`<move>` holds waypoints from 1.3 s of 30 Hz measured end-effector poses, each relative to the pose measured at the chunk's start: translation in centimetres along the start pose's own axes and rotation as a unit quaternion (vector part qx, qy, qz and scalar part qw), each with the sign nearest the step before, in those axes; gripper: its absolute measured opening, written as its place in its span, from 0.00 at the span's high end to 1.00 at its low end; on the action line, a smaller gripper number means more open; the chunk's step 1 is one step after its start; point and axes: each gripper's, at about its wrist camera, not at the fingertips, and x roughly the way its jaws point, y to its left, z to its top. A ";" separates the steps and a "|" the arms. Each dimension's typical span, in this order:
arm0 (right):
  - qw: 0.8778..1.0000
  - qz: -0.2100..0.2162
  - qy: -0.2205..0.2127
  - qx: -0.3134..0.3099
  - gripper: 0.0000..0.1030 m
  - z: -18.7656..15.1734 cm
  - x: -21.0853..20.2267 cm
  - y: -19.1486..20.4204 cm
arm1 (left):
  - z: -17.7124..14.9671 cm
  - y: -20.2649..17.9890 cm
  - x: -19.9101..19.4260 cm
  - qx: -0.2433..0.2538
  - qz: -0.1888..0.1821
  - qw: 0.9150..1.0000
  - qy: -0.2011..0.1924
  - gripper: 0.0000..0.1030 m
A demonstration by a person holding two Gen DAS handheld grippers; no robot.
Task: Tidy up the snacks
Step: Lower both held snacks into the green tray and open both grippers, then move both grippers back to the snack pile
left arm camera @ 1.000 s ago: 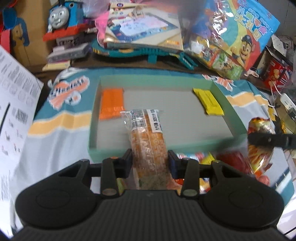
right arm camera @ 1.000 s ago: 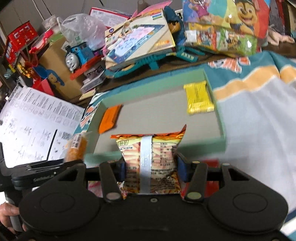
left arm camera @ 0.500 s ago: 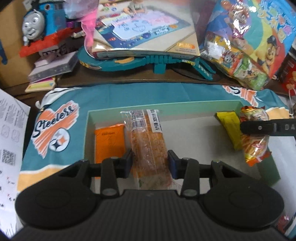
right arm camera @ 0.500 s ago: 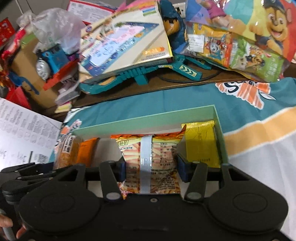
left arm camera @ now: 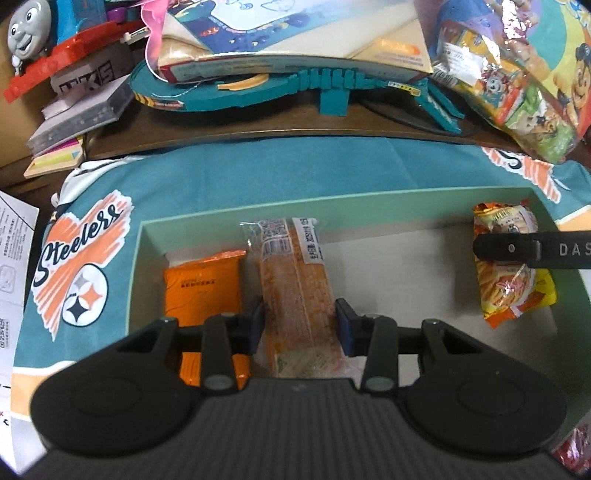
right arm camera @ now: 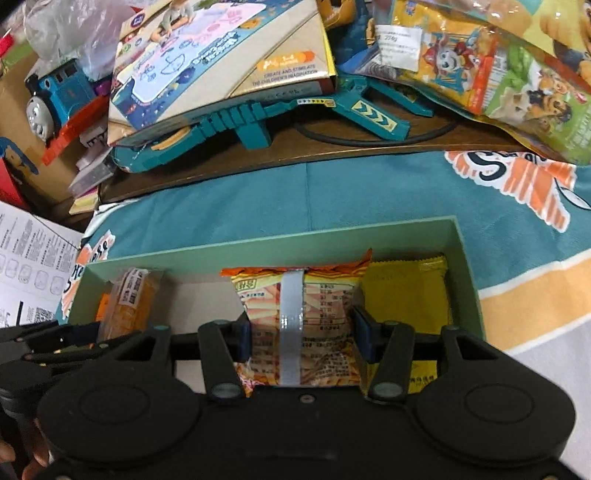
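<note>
My left gripper is shut on a long clear-wrapped orange snack bar, held inside the green box beside a flat orange packet. My right gripper is shut on an orange chip bag with a silver seam, held inside the same box just left of a yellow packet. In the left wrist view the chip bag and the right gripper's finger show at the box's right end. The snack bar shows at the left in the right wrist view.
The box sits on a teal Steelers cloth. Behind it lie a teal toy track, a drawing-board box, a toy train and cartoon bags. Printed paper lies at the left.
Both grippers have moved forward and down over the box, from its near wall to inside it, each still holding its snack.
</note>
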 end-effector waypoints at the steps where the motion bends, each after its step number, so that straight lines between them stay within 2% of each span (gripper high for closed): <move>1: 1.000 0.000 0.001 -0.001 0.35 -0.1 0.0 0.1 | 0.0 -0.2 -0.1 0.002 0.010 1.000 -0.006 0.36; 2: 1.000 0.005 -0.001 0.002 0.11 -0.1 -0.1 0.2 | 0.0 -0.4 -0.3 0.005 0.016 1.000 -0.013 0.24; 3: 1.000 0.009 -0.009 0.007 0.00 0.0 -0.3 0.0 | -0.1 -0.5 -0.7 0.007 0.020 1.000 -0.023 0.07; 4: 1.000 0.014 -0.025 0.012 0.00 -0.2 -0.8 0.0 | -0.2 -0.7 -1.2 0.009 0.026 0.999 -0.035 0.00; 9: 0.999 0.021 -0.034 0.018 0.00 -0.4 -2.7 0.1 | -0.5 -1.2 -3.1 0.004 0.026 0.999 -0.040 0.00; 15: 0.999 0.020 -0.039 0.014 0.00 -2.4 -6.4 0.4 | -2.6 -1.9 -6.3 0.005 0.017 0.999 -0.044 0.00; 29: 0.998 0.024 -0.050 0.028 0.00 -10.2 -16.3 -0.6 | -11.8 -5.1 -13.7 0.027 0.003 0.999 -0.040 0.00; 39: 0.997 0.021 -0.035 0.069 0.00 -17.2 -19.3 -3.8 | -18.0 -7.6 -14.8 0.057 -0.015 0.998 -0.030 0.00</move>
